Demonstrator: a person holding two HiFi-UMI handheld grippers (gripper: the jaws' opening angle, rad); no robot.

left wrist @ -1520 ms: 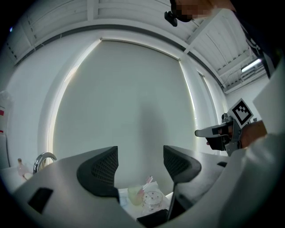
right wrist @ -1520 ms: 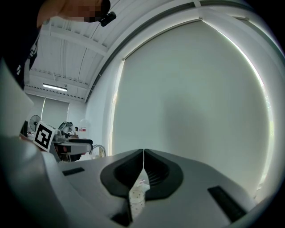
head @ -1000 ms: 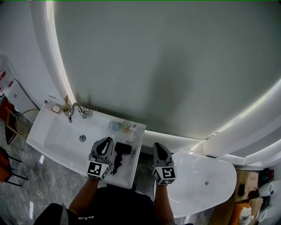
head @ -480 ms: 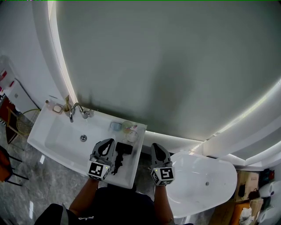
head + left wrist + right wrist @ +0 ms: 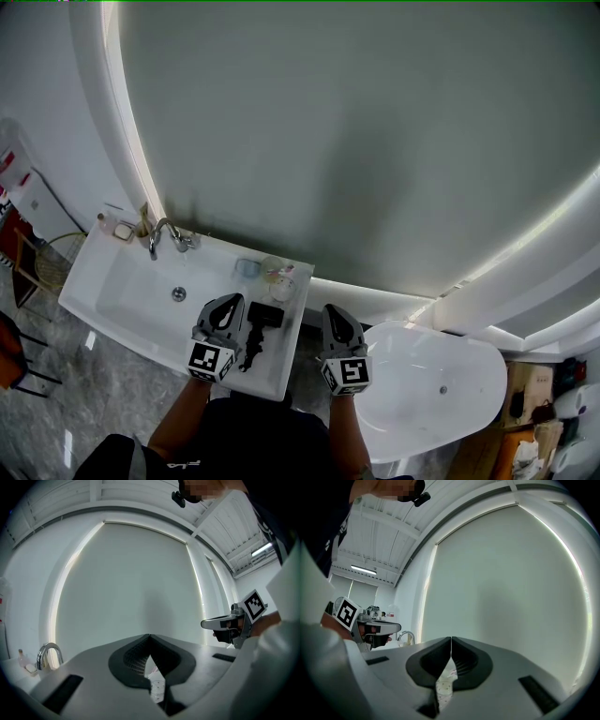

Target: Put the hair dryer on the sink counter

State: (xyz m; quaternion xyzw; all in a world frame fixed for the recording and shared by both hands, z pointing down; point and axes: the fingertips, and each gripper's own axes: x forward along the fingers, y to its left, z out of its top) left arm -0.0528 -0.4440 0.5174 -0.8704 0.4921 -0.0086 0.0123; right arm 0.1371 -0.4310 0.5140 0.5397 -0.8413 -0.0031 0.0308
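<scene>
Hair dryer (image 5: 262,317) on counter (image 5: 278,367), left claw (image 5: 227,304) closed

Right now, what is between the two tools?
The black hair dryer lies on the sink counter between the left tool and the right tool, nearer the left one. The head view shows it.

The hair dryer (image 5: 261,319) is only a small dark shape at the table's (image 5: 275,373) right end, just beside the left claw (image 5: 228,302); whether the two touch cannot be told. The little pots (image 5: 272,275) along the table's back edge and the bits (image 5: 119,230) at its back left corner are too small to name. In the left gripper view the claw's own body hides the table; only a pale sliver (image 5: 157,686) shows under the jaws. The lower edge cuts off the person's forearms (image 5: 178,422).
</scene>
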